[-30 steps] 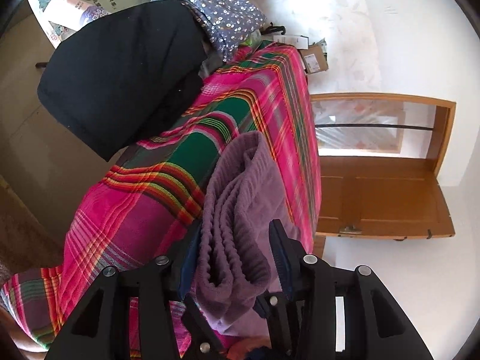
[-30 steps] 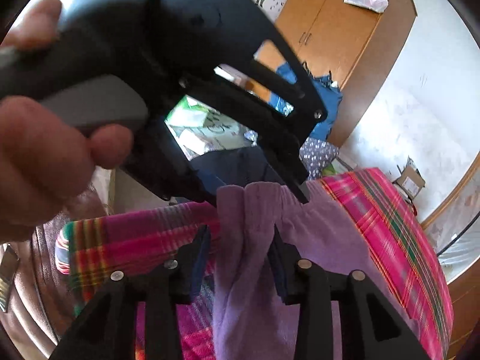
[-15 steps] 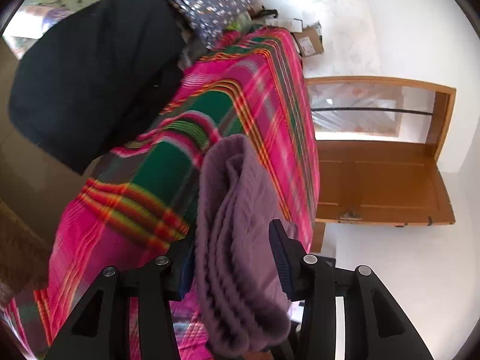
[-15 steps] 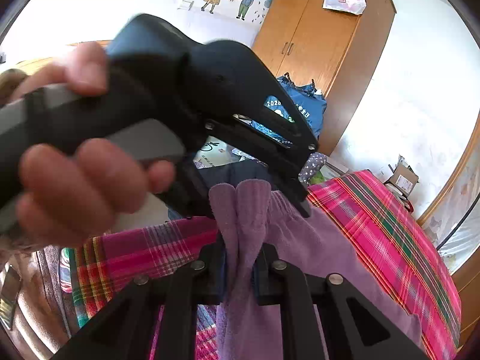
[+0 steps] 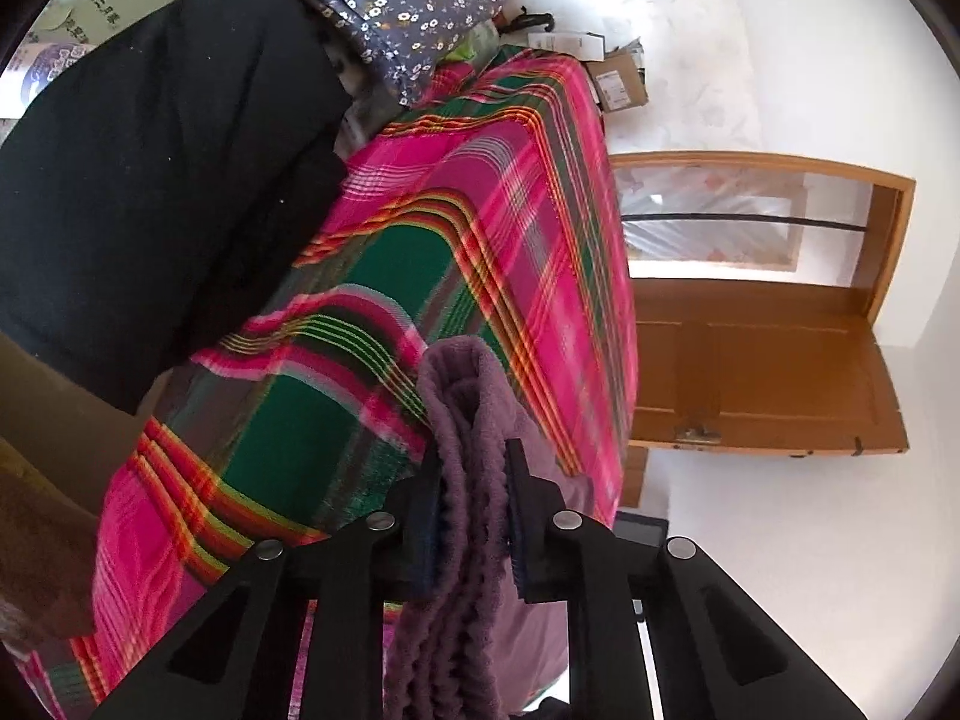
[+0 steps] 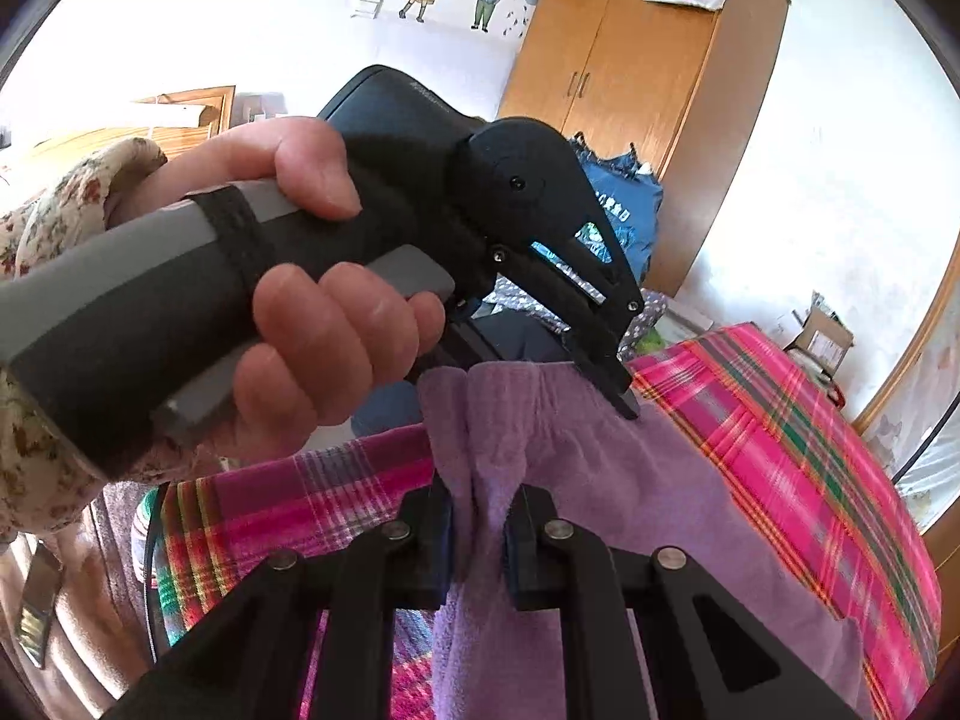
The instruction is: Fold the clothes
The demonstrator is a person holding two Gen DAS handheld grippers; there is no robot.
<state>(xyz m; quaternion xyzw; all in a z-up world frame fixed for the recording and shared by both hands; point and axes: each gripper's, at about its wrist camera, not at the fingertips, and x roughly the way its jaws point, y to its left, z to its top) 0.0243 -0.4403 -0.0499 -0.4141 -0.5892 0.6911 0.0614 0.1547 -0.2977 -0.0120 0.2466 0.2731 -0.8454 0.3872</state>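
In the left wrist view, a purple ribbed garment (image 5: 462,516), bunched into thick folds, is pinched by the closing left gripper (image 5: 471,516) above the plaid bedspread (image 5: 372,276). In the right wrist view, its gathered edge is clamped by the right gripper (image 6: 480,534); the remainder is spread over the bedspread.

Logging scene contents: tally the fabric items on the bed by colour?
Purple: 1, the towel
Black: 1, the garment
Floral navy: 1, the cloth
Blue: 1, the shirt
Plaid pink: 1, the bedsheet
Total: 5
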